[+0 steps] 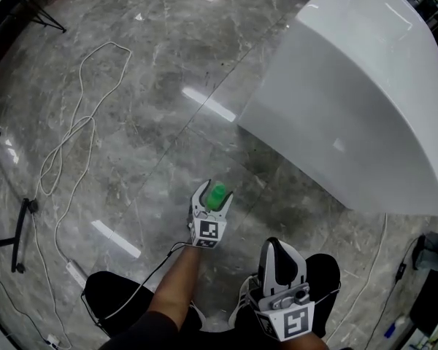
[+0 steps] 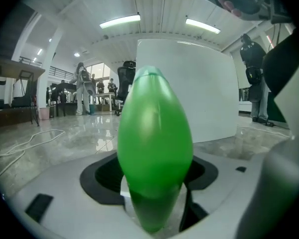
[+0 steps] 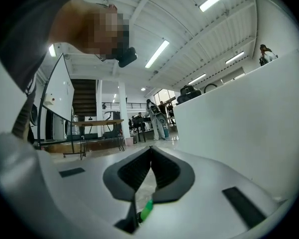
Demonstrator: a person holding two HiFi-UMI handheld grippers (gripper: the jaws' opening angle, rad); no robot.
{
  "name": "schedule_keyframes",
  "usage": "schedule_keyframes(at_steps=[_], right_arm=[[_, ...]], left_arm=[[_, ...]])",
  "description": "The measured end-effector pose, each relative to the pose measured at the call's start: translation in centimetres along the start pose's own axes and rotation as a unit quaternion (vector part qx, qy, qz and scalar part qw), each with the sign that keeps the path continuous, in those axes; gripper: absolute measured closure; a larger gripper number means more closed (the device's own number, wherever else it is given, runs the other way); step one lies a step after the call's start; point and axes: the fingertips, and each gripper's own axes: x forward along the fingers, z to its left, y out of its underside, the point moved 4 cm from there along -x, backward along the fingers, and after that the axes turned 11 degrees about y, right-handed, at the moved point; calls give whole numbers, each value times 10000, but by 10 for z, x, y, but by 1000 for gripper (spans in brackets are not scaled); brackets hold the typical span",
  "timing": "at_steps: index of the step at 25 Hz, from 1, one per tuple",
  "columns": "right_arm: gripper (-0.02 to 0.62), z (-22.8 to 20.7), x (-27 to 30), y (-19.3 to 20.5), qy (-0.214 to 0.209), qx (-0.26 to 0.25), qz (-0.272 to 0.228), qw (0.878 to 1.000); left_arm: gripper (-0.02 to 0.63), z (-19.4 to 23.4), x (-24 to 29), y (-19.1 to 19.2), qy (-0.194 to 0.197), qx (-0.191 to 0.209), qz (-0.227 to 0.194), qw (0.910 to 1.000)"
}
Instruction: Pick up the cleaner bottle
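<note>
Just glossy, ovoid green bottle (image 2: 154,143).

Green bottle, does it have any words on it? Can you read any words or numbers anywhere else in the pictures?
There are no words or numbers that can be read.
On the green bottle: a plain green side, with no label showing.
On the square markers: black-and-white patterns, not letters or numbers.
On the white board: tiny marks, too small to read.

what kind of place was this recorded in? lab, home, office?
Probably a large open office or showroom hall: polished grey marble floor, a big white curved counter, ceiling strip lights, plus loose cables across the floor.
</note>
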Motion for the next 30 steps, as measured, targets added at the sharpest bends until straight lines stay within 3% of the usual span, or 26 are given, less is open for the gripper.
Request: schedule_keyframes(at_steps=[2, 4, 6, 15, 22, 30], right_arm=[[578, 1, -3, 2, -29, -56, 16, 10000], [578, -1, -6, 3, -14, -78, 33, 10000], [577, -3, -9, 3, -11, -113, 20, 9999], [578, -10, -15, 6, 33, -335, 43, 9994], [578, -14, 1, -7, 255, -450, -137, 9986], [578, -16, 9, -57, 590, -693, 48, 9958]], left_arm=[[290, 1, 6, 3, -29, 37, 23, 10000], [390, 3, 8, 3, -148, 51, 9, 9999], [417, 5, 8, 3, -228, 28, -28, 9997], [428, 8, 7, -12, -202, -52, 47, 9998], [428, 15, -10, -73, -330, -77, -237, 9991], [430, 24, -65, -207, -410, 36, -735, 9964]])
